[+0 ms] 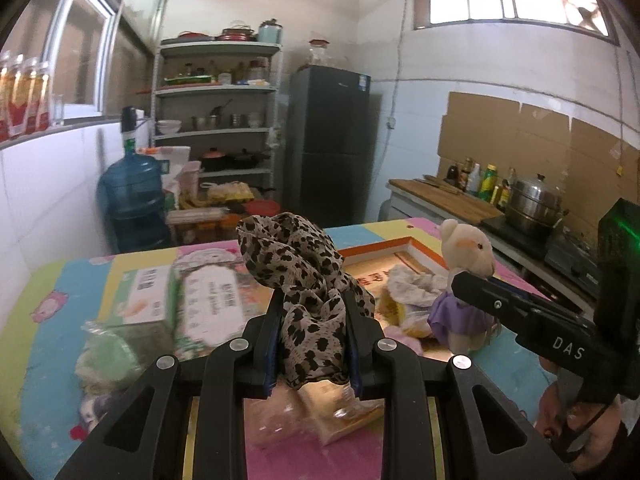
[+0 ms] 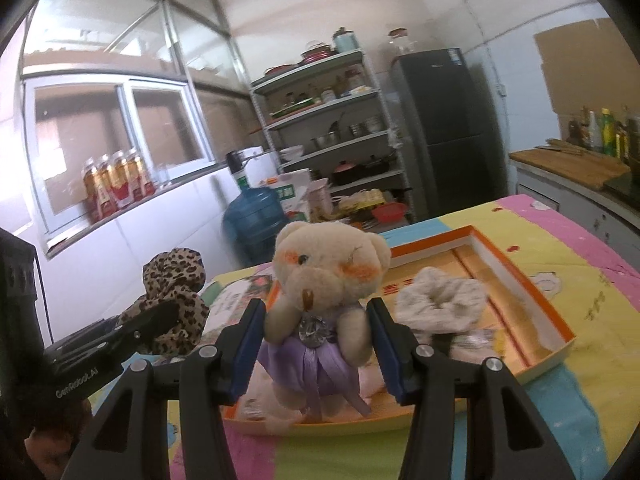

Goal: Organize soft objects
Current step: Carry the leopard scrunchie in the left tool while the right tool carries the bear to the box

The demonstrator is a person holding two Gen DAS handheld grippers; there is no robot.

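Both wrist cameras sit low and close over the table (image 1: 60, 292), facing the shelves (image 1: 216, 92); each catches the other's gripper

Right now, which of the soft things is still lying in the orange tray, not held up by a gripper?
The grey cloth. It lies loose in the tray, while the leopard scarf is pinched in the left gripper and the teddy bear in the right gripper.
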